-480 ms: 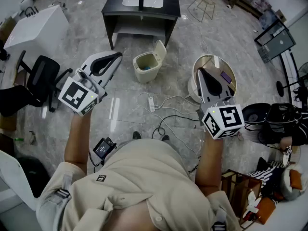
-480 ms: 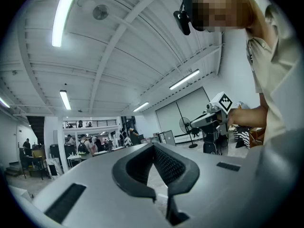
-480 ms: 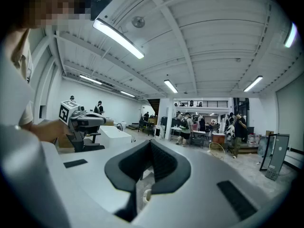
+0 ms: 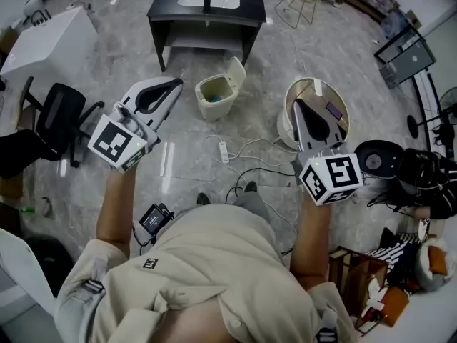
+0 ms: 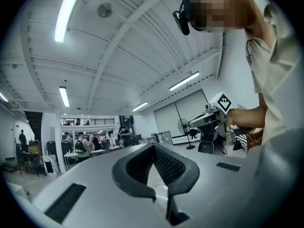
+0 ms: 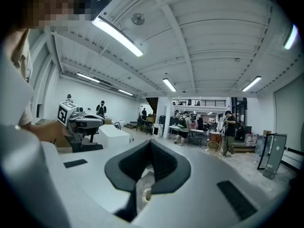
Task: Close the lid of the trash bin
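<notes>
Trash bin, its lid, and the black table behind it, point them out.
trash bin point(image 4: 216, 110): head view, front wall of the body.
lid point(image 4: 237, 73): head view, middle of the raised flap.
black table point(image 4: 253, 11): head view, bare right part of the top.

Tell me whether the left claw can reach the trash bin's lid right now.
Probably, with a lean forward: nothing stands between the left claw and the raised lid of the trash bin, only bare floor.
</notes>
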